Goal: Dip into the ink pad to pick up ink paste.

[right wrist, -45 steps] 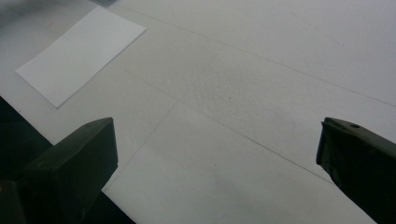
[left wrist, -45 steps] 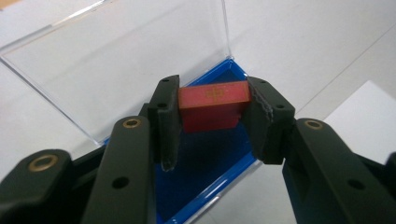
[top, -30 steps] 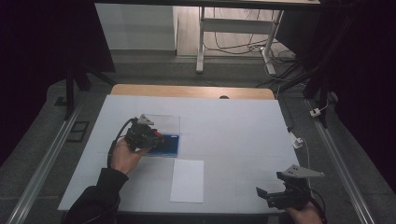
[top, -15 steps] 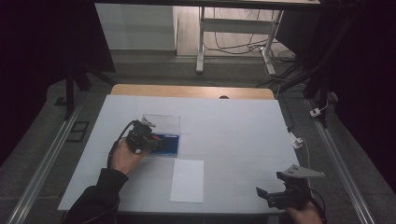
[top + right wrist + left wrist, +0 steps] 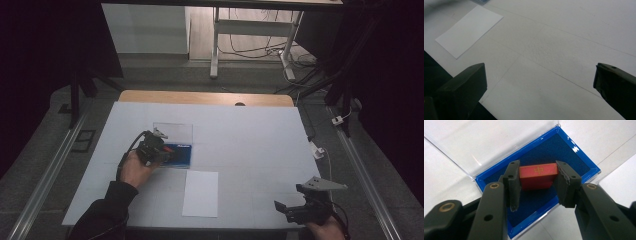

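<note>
Left gripper covers blue case part; red block sides hidden.

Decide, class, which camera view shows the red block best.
The left gripper view: the red block sits close up between the left claw's jaws, over the blue case. The high view hides it behind that claw.

Upright clear lid behind blue case

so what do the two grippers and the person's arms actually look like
Both grippers are black. The left gripper has two chunky black jaws with brass-coloured rivets and round holes; a dark cable loops from it. The right gripper carries a grey three-cornered plate on top. The left arm wears a dark sleeve.
</note>
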Action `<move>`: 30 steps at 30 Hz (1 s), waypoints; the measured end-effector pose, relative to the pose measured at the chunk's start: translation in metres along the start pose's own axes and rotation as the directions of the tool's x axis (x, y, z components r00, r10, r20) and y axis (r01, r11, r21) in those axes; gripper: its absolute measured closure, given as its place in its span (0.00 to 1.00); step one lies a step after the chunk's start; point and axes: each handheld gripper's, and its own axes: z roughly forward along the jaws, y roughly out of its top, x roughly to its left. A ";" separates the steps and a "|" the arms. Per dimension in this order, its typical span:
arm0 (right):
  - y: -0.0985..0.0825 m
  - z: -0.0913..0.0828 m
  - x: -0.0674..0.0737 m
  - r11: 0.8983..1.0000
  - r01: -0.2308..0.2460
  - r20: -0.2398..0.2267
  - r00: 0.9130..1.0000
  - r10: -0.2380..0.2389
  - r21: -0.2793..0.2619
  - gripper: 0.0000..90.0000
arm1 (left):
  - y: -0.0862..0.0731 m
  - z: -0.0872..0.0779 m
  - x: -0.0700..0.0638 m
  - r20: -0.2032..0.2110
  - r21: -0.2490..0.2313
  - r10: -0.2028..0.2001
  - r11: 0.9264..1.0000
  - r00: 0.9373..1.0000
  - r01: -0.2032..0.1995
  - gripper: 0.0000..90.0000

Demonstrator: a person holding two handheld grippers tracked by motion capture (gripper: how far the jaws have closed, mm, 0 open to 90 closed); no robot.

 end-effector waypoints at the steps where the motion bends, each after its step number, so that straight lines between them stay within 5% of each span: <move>1: 0.000 0.000 0.000 1.000 0.000 0.000 1.000 0.000 0.000 0.00 | 0.000 0.000 0.001 0.005 -0.001 -0.007 1.000 1.000 0.007 0.65; 8: 0.000 0.000 0.000 1.000 0.002 0.000 1.000 -0.002 0.006 0.00 | -0.001 0.000 0.002 0.016 -0.007 -0.027 1.000 1.000 0.027 0.65; 16: 0.000 0.001 0.001 1.000 0.006 0.000 1.000 -0.006 0.006 0.00 | -0.002 0.001 -0.014 -0.079 -0.003 0.068 0.998 0.995 -0.068 0.65; 24: 0.000 0.001 0.001 1.000 0.007 0.000 1.000 -0.007 0.007 0.00 | -0.005 0.001 0.002 0.014 -0.028 -0.036 0.999 0.999 0.037 0.65; 30: 0.000 0.001 0.001 1.000 0.008 0.002 1.000 -0.008 0.009 0.00 | -0.005 0.000 0.001 0.008 -0.026 -0.024 0.999 1.000 0.024 0.65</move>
